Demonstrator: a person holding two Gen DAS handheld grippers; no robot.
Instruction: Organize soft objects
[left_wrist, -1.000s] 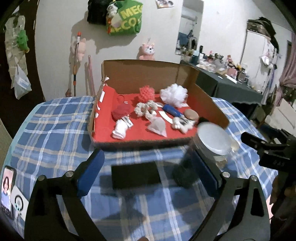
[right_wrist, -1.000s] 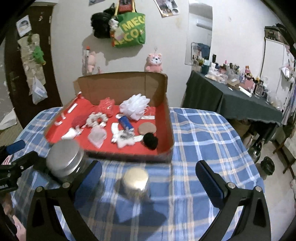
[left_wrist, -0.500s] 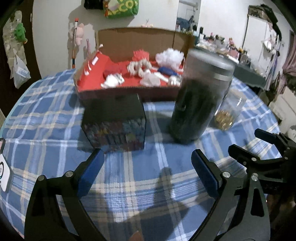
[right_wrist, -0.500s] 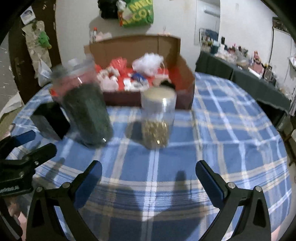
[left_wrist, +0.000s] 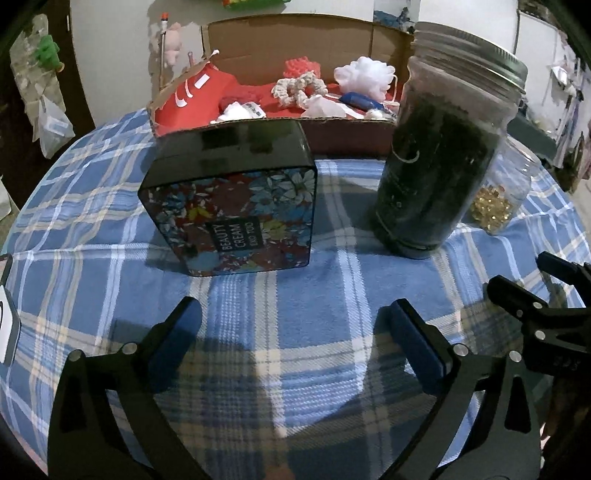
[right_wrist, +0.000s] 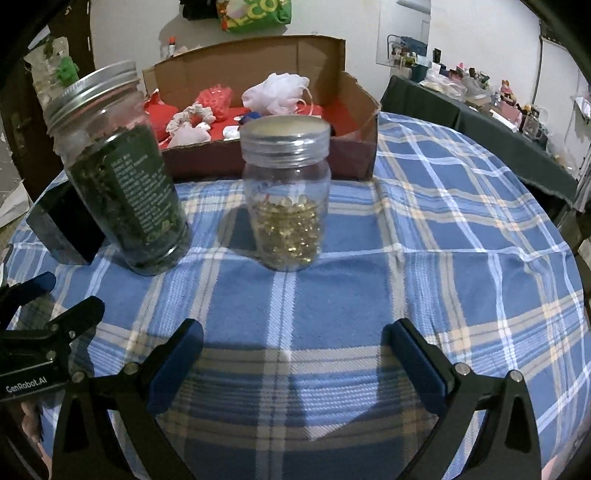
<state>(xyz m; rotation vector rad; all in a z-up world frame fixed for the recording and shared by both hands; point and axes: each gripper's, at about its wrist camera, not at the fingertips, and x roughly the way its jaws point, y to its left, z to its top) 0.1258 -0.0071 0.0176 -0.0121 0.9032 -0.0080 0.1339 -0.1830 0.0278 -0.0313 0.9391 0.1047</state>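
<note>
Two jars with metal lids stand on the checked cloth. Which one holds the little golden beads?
The shorter clear jar, standing to the right of the taller jar in the right wrist view; the taller one is packed with dark green stuff.

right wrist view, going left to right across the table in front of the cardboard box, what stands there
black box → tall jar of dark green contents with a metal lid → shorter clear jar of golden beads → bare blue plaid tablecloth
</note>
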